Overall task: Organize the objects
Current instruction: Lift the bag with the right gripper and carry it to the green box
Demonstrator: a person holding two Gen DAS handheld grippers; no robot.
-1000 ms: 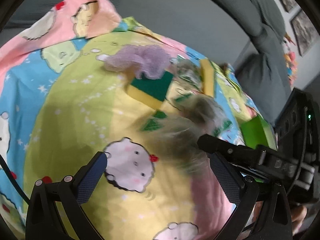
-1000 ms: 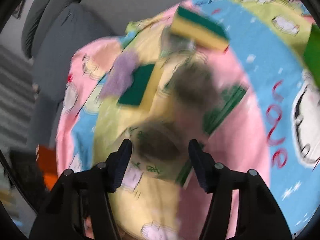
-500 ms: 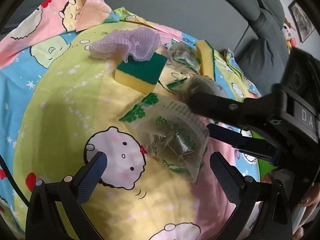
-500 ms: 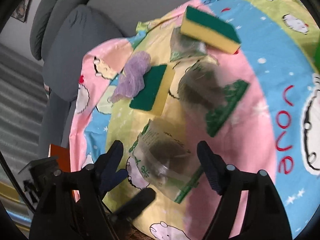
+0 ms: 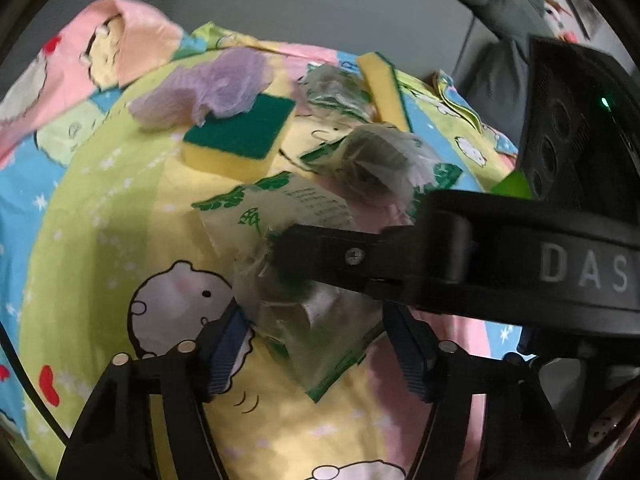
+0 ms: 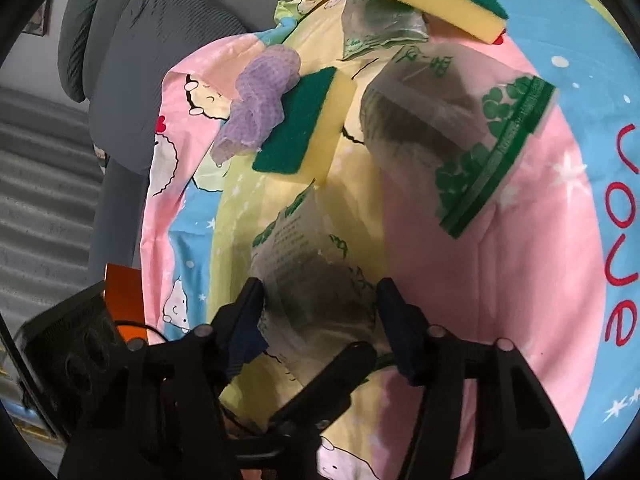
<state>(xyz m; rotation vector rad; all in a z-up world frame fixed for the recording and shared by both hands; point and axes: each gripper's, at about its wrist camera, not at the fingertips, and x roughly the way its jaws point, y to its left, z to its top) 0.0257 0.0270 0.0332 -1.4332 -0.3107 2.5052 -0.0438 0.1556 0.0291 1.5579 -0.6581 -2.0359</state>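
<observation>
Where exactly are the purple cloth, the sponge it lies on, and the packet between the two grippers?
purple cloth (image 6: 260, 104), right wrist view, its bunched middle.
sponge (image 5: 244, 130), left wrist view, its green scouring face.
packet (image 6: 316, 284), right wrist view, its dark contents.

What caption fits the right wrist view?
Right claw open around a clear packet on the cartoon bedsheet, sponges beyond.

Left wrist: low and close, facing along its fingers across the cartoon bedsheet (image 5: 100, 208).
Right wrist: close, looking down from the opposite side.
Shared: nearest clear packet (image 5: 288, 264) (image 6: 316, 280), sponges.
</observation>
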